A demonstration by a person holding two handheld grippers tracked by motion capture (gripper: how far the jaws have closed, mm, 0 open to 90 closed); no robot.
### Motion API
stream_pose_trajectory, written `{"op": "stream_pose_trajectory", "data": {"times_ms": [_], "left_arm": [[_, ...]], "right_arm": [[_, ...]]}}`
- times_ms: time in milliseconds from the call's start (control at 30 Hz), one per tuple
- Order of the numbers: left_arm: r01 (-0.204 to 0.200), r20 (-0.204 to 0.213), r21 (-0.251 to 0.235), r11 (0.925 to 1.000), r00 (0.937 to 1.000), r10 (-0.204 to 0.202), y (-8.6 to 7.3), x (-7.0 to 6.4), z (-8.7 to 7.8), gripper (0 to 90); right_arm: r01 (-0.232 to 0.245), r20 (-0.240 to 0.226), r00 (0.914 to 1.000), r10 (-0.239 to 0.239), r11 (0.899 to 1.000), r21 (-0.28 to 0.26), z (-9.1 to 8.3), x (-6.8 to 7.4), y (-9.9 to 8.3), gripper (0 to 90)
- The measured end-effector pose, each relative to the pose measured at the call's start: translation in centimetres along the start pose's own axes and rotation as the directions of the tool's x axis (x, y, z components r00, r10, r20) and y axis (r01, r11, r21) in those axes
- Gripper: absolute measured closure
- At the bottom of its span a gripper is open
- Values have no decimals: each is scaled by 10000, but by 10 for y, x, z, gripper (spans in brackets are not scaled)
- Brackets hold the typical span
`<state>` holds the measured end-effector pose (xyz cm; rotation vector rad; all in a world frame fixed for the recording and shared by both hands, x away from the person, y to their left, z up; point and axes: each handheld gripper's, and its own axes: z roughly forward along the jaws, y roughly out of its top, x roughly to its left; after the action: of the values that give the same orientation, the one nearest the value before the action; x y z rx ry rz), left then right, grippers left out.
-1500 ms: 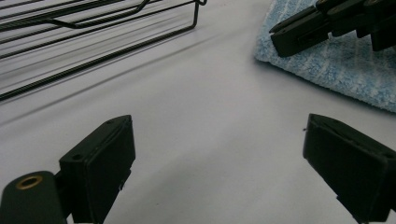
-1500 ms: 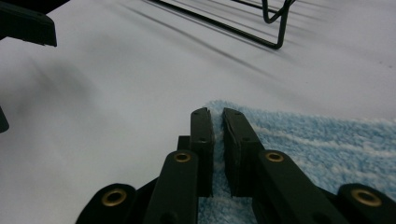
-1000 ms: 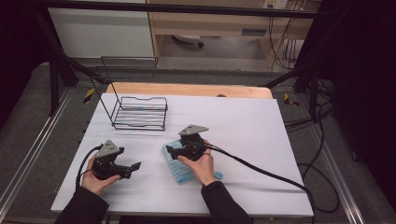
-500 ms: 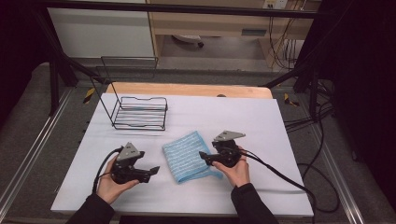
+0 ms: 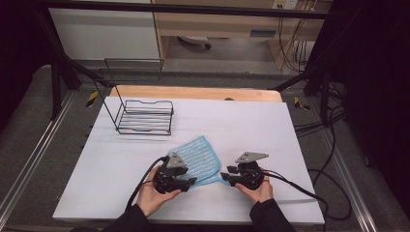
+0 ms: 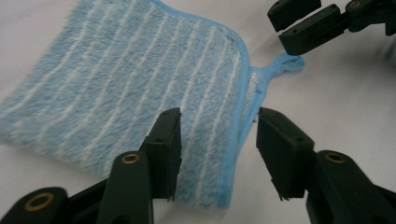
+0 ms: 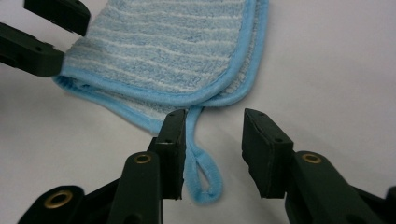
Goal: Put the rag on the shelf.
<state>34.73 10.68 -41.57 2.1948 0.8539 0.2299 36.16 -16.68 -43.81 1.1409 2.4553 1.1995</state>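
Note:
A light blue cloth with white stripes point(image 5: 199, 155) lies folded flat on the white table point(image 5: 270, 130). My left gripper point(image 5: 192, 182) is at its near edge, open, with its jaws astride the cloth's hemmed corner point(image 6: 217, 126). The cloth point(image 6: 116, 84) spreads away to the left of those jaws. My right gripper point(image 5: 225, 177) stands open at the cloth's near right corner. The cloth's hanging loop point(image 7: 201, 173) lies between my right gripper's point(image 7: 212, 123) jaws, close to the left one. Neither gripper is closed on the cloth point(image 7: 177, 42). Each gripper's tips show in the other's view point(image 6: 286, 27) point(image 7: 46, 32).
A black wire rack point(image 5: 145, 117) stands at the table's far left. A wooden board point(image 5: 193, 93) runs along the far edge. Black cables trail from both grippers over the table's near side point(image 5: 290, 186). Bare white surface lies to the right and left of the cloth.
The right gripper drew back from over the cloth to its right corner, leaving it spread flat. The left gripper moved right to the cloth's near edge.

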Motion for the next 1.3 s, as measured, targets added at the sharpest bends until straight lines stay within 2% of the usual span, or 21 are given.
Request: {"op": "stream_pose_trajectory", "data": {"times_ms": [100, 167, 333, 500, 633, 700, 900, 1133, 1300], "left_arm": [[-140, 16, 322, 9994, 9999, 139, 1, -4, 12, 541], [-95, 20, 616, 9981, 10000, 94, -1, -4, 19, 545], [-111, -242, 472, 9988, 9996, 123, -9, -2, 24, 614], [-250, -394, 613, 9978, 9988, 275, -9, -2, 27, 692], [-333, -571, 676, 9972, 9977, 371, -9, -4, 28, 740], [-355, -571, 770, 9964, 9976, 400, -7, -4, 28, 773], [-195, -207, 767, 9969, 9996, 212, -5, 1, 23, 801], [-289, 252, 794, 9964, 9993, 269, -6, 6, 8, 806], [-436, 590, 893, 9950, 9975, 384, -13, 9, -4, 807]], "right_arm": [[-25, -106, 9999, 26, 10000, 20, 2, 0, -2, 646], [-139, -183, 9997, 139, 9999, 1, 4, 0, -2, 660], [-122, -225, 9997, 125, 9999, 120, 7, 0, -3, 684], [-56, -136, 9999, 58, 9998, 183, 10, -1, -3, 704], [-165, -254, 9995, 177, 9989, 449, 16, 0, -5, 735], [-321, -407, 9986, 343, 9982, 515, 17, 0, -5, 786], [-519, -663, 9962, 563, 9965, 659, 17, 0, -5, 894], [-668, -652, 9954, 702, 9964, 520, 9, -1, -1, 900], [-717, -838, 9936, 761, 9959, 547, 4, 2, -1, 900]]}}
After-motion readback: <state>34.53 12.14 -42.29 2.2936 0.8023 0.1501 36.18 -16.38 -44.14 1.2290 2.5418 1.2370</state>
